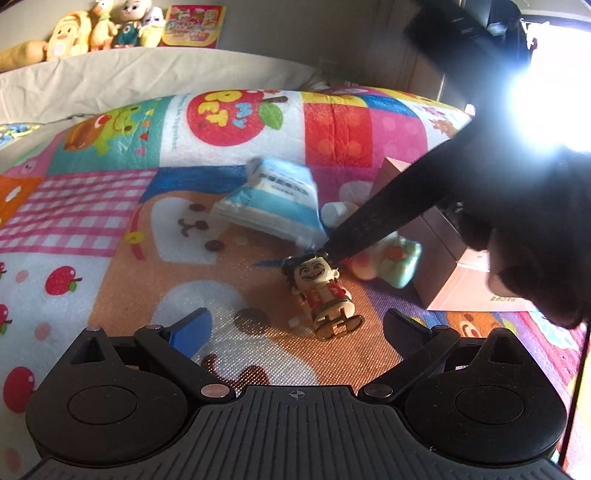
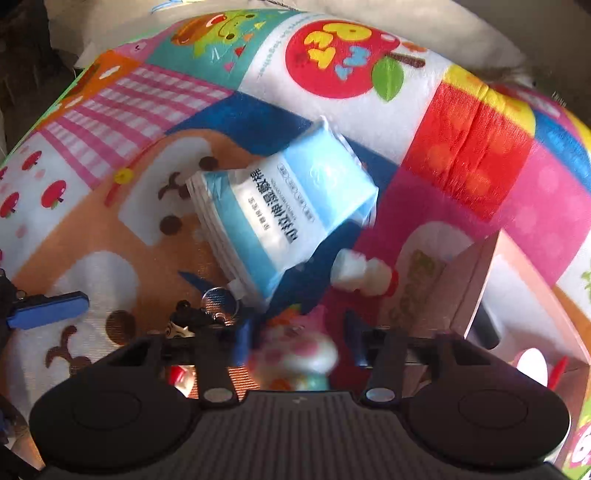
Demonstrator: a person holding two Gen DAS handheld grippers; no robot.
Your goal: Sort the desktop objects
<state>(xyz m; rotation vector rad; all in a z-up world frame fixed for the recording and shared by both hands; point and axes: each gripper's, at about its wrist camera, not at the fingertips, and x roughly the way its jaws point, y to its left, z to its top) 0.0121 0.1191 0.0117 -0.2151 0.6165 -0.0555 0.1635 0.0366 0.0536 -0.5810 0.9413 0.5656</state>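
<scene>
One wet-wipe pack [image 1: 273,201], one grinning figurine [image 1: 325,295], one pastel squishy toy [image 1: 391,264], one cardboard box [image 1: 443,258], four plush dolls [image 1: 107,26].

Blue-and-white wipes pack [image 2: 284,206] — bright patchwork cartoon mat [image 1: 110,206] — pink box [image 1: 476,284].

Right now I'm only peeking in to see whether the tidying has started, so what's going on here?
A person is sorting toys on a colourful play mat with two handheld grippers. The right gripper has its fingers either side of a pink and white soft toy; contact is too blurred to judge. The left gripper is open over a grinning figurine lying on the mat. A blue wipes pack and a pink box sit nearby.
</scene>
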